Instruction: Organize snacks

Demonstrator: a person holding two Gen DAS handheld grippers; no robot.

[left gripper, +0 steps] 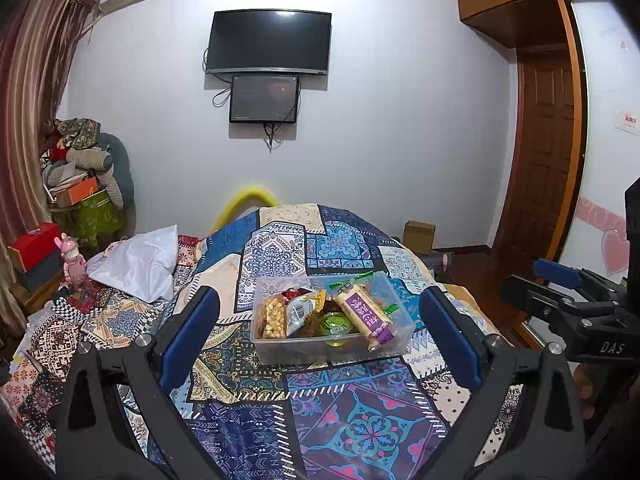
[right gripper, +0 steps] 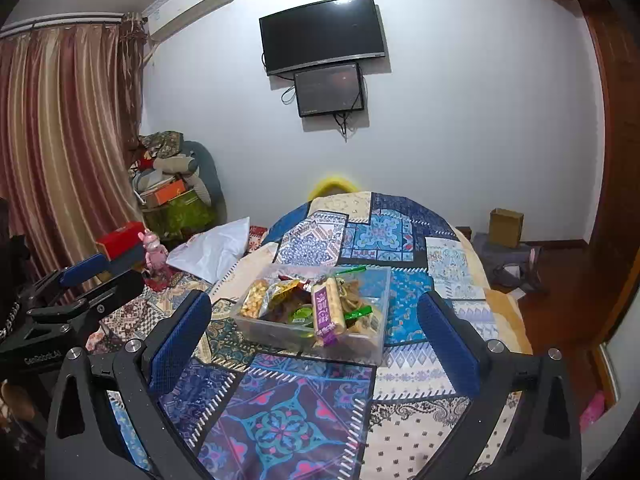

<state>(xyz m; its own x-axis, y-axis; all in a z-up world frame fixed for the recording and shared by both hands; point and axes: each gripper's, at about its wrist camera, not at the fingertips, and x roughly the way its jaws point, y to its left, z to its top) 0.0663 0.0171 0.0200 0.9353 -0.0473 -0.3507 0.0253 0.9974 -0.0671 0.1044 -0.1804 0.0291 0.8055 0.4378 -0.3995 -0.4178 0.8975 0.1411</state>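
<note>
A clear plastic box (left gripper: 396, 336) stands on the patchwork cloth of a round table (left gripper: 360, 432). It holds several snacks: a purple-and-cream bar (left gripper: 366, 314), a puffed-rice bar (left gripper: 274, 318), a green jelly cup (left gripper: 335, 326) and small packets. The box (right gripper: 380, 320) with the purple bar (right gripper: 328, 314) also shows in the right wrist view. My left gripper (left gripper: 320, 340) is open and empty, held just in front of the box. My right gripper (right gripper: 316, 344) is open and empty, also in front of the box. The right gripper (left gripper: 560, 292) shows at the right edge of the left wrist view.
A bed with a white pillow (left gripper: 140, 264) and a pink toy (left gripper: 74, 260) lies left of the table. Piled boxes and bedding (left gripper: 84, 184) stand in the far left corner. A cardboard box (right gripper: 506, 226) sits on the floor at the right, by a wooden door (left gripper: 540, 160).
</note>
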